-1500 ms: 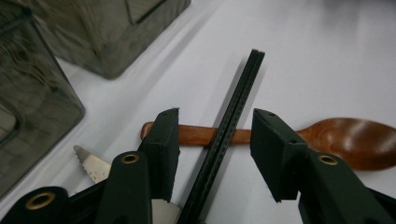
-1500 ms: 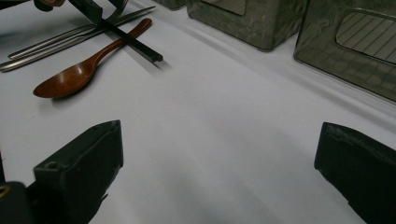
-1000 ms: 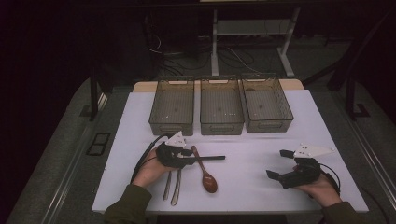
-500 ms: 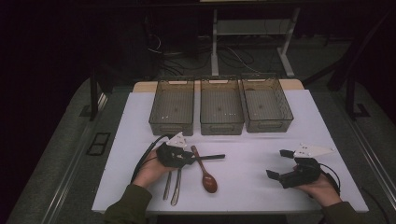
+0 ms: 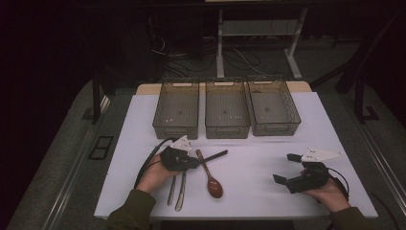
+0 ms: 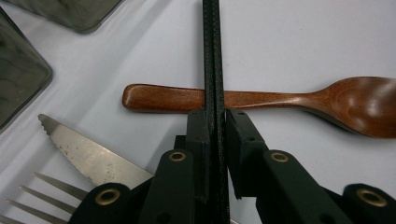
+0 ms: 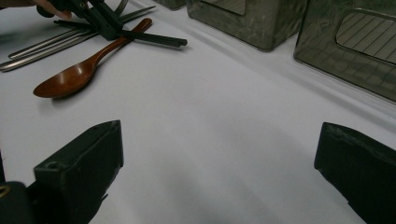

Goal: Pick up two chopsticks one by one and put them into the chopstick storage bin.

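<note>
So the table (image 5: 268, 143) has a plain white top, smooth and a bit glossy, and past its far edge a strip of tan wood peeks out. Around it the floor is grey carpet-looking stuff, and the room behind is really dark, with a white desk frame (image 5: 220, 43) and a bunch of loose cables (image 5: 177, 57) on the floor back there.

Along the far side of the white top sit three smoky see-through bins in a row, just beside each other: left bin (image 5: 176, 109), middle bin (image 5: 226, 108), right bin (image 5: 274, 106). I can't make out anything in them beyond a few small specks.

Nearer the person, left of centre, there's the cutlery. A wooden spoon (image 5: 209, 174) lies with its bowl toward the person and handle pointing at the bins. Just left of it are a knife (image 6: 88, 156) with a serrated edge and a fork (image 6: 42, 193), side by side.

The left gripper (image 6: 214, 60) is right over the spoon handle, with its jaws squeezed fully together, nothing between them; they cross above the handle rather than gripping it. The left hand (image 5: 152, 175) holds it low at the table.

The right gripper (image 5: 282, 168) is well apart from all that, over bare white surface on the right, held by the right hand (image 5: 330, 190). Its jaws are spread wide with nothing in them
</note>
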Demonstrator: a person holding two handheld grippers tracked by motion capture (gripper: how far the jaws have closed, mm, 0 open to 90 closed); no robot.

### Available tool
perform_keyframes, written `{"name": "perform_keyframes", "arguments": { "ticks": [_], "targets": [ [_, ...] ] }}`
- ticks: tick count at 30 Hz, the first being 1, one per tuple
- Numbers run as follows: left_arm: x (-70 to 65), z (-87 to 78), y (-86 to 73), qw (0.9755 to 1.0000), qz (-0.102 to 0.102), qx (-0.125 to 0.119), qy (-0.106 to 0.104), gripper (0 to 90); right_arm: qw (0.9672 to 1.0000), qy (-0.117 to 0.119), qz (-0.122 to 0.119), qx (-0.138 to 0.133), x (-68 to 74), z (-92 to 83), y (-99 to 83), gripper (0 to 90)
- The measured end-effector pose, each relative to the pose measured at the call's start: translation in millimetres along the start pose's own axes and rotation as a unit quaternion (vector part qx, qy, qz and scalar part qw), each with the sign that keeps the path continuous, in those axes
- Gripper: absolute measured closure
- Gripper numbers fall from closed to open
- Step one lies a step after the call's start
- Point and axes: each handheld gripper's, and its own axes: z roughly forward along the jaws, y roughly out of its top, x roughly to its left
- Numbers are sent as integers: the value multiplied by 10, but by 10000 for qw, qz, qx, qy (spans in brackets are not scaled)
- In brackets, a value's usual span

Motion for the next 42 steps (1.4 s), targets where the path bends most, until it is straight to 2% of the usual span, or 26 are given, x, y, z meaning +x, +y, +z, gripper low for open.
{"name": "perform_keyframes", "arguments": {
  "ticks": [3,8,11,14,20,26,42],
  "targets": [
    [4,2,-4,10000,-27,-25,-27,776,10000,-1,1,0,0,-1,0,7],
    [9,-11,2,9999,-35,-80,-49,683,10000,-3,2,-9,1,-4,1,8],
    [19,-76,10,9994,-135,-330,-7,669,10000,-3,-14,-22,-2,-6,1,7],
    [33,-105,4,9988,-215,-437,22,700,10000,-1,-10,-19,-2,-7,1,8],
    [61,-120,-20,9985,-305,-444,0,755,10000,4,-13,-11,1,-5,1,8],
    [54,-91,-21,9989,-285,-375,0,779,10000,3,-13,0,2,-3,1,8],
    [49,-55,-33,9992,-259,-285,132,782,10000,3,-12,-4,2,-3,1,8]
  ]
}}
